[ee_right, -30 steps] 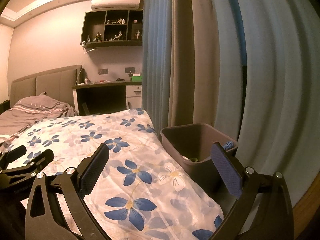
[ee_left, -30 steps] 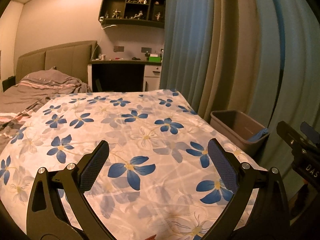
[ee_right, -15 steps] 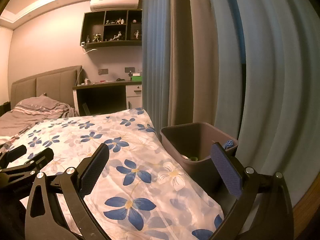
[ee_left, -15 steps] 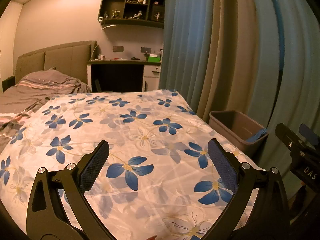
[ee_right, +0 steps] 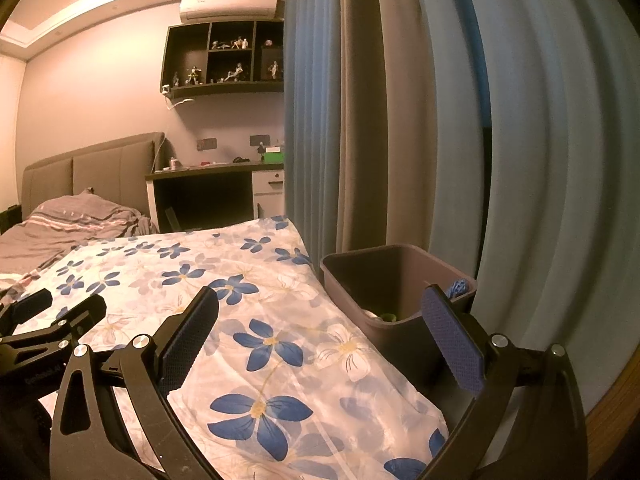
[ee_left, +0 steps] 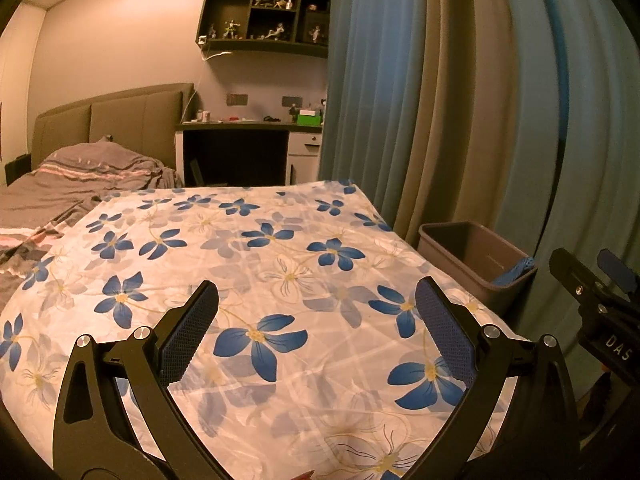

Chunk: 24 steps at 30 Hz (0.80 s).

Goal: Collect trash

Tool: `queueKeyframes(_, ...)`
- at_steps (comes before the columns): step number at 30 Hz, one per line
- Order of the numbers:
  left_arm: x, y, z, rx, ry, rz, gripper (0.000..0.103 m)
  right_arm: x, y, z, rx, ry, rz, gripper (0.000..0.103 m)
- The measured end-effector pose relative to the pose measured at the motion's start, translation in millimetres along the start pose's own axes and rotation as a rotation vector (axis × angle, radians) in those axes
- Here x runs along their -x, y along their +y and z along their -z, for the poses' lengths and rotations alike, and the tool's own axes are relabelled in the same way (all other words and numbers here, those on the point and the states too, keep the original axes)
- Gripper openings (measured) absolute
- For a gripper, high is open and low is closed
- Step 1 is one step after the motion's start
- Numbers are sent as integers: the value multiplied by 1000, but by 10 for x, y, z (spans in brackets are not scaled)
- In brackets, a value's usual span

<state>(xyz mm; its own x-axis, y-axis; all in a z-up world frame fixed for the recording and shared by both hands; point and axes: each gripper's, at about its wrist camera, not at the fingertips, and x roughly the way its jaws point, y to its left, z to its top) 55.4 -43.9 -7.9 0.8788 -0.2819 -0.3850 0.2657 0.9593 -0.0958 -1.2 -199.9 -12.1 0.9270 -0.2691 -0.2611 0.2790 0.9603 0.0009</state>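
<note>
Two tools hang over the flowered bedspread (ee_left: 280, 272), and both stand with their blue-padded fingers spread wide, nothing between them. The left tool (ee_left: 316, 320) sits above the middle of the spread; the right tool (ee_right: 320, 324) is nearer the bin, its right finger crossing in front of the bin's near corner.

One grey bin (ee_right: 404, 280) stands on the floor just beside the bedspread's edge, against the curtains (ee_right: 380, 120). Inside it I count one small green piece (ee_right: 387, 317) low against the near wall with something pale next to it, too small to tell apart, and one blue knobbly thing (ee_right: 460, 288) sticking up at the bin's far right corner. From the left wrist view that blue thing (ee_left: 516, 272) leans on the bin's (ee_left: 472, 248) right wall.

Beyond the bin, further along the curtains, one tabletop (ee_left: 248, 123) carries one green box (ee_left: 309, 119) and a few small items I cannot count. One dark shelf unit (ee_left: 272, 12) above it holds several figurines. One rumpled grey blanket (ee_left: 80, 176) lies beyond the spread.
</note>
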Motion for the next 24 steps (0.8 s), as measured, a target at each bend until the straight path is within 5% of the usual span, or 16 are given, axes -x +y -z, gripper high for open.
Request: queueKeyframes(24, 7, -10, -7, -2, 3, 0, 97, 3, -2, 0, -2, -3, -4, 97)
